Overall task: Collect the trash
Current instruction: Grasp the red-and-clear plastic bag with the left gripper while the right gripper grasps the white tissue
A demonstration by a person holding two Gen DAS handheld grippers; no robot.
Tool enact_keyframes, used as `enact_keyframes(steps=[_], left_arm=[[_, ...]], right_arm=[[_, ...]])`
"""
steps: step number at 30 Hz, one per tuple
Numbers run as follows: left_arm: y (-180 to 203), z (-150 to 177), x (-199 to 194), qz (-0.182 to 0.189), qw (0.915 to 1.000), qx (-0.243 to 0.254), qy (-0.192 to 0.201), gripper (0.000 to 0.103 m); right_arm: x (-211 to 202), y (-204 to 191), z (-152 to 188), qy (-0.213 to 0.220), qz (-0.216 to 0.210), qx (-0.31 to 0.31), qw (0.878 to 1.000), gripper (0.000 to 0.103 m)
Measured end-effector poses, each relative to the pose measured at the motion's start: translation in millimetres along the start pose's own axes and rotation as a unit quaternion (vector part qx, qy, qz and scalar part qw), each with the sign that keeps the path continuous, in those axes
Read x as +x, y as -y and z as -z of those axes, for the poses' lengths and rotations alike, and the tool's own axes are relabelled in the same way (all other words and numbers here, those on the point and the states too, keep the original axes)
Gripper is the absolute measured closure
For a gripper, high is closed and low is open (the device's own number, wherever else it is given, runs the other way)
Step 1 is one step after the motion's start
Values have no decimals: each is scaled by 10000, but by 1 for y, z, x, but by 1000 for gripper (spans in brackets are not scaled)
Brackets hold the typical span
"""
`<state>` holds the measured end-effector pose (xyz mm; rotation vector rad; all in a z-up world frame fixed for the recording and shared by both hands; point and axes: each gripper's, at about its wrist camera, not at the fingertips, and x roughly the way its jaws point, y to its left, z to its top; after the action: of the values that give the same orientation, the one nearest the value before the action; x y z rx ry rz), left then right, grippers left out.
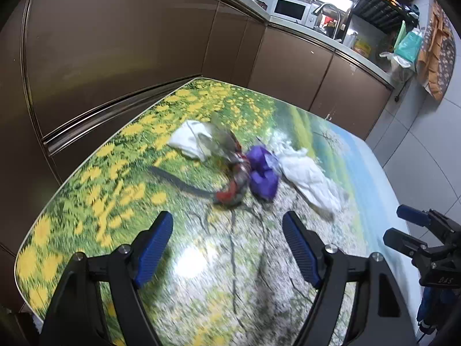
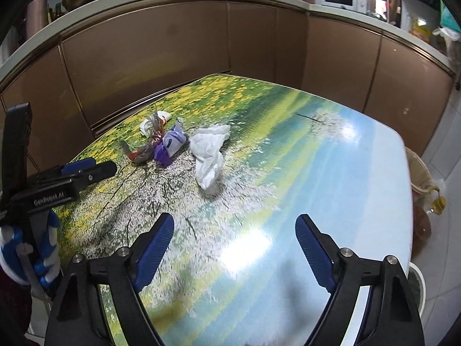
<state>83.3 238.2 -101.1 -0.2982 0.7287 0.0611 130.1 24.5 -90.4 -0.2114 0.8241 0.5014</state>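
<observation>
A pile of trash lies on the flower-print table: a white tissue, a clear and red wrapper, a purple wrapper and a crumpled white bag. My left gripper is open and empty, just short of the red and purple wrappers. My right gripper is open and empty over the table, well short of the white bag and the purple wrapper. Each gripper shows in the other's view, the right and the left.
Brown cabinet fronts curve around the table's far side under a counter with a microwave and a sink tap. A sack and an oil bottle stand on the tiled floor right of the table.
</observation>
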Motion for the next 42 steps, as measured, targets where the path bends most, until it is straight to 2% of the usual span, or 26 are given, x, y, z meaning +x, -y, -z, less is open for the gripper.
enact_keyframes(steps=[7, 11, 15, 19, 21, 25, 34, 36, 37, 38, 39, 42], left_arm=[[-5, -26, 22, 76, 10000, 36, -22, 27], [0, -33, 40, 115, 9996, 199, -162, 40], [4, -33, 56, 84, 9988, 366, -326, 47], [3, -34, 61, 220, 9981, 383, -426, 48], [4, -33, 64, 220, 9978, 380, -497, 57], [6, -31, 70, 272, 9967, 417, -634, 64], [6, -30, 71, 369, 9960, 425, -697, 79], [8, -30, 72, 385, 9954, 480, -730, 89], [9, -29, 72, 393, 9952, 511, -738, 89], [10, -29, 71, 388, 9951, 556, -717, 90], [12, -29, 69, 376, 9951, 616, -677, 91], [18, -26, 63, 346, 9948, 764, -579, 91]], right_arm=[[20, 4, -24, 35, -283, -29, 9996, 28], [40, 7, -36, -31, -451, 13, 9990, 35], [64, 9, -46, -137, -639, 99, 9978, 40], [81, 6, -51, -213, -755, 132, 9968, 41], [88, 2, -54, -241, -803, 122, 9964, 43], [96, -3, -55, -284, -852, 113, 9959, 46], [102, -2, -51, -392, -842, 193, 9955, 59], [101, -1, -50, -404, -836, 206, 9955, 68], [100, 0, -49, -408, -821, 207, 9956, 73], [100, 0, -49, -421, -807, 194, 9957, 84], [99, 0, -48, -431, -794, 179, 9958, 89], [91, -2, -45, -396, -732, 129, 9964, 93]])
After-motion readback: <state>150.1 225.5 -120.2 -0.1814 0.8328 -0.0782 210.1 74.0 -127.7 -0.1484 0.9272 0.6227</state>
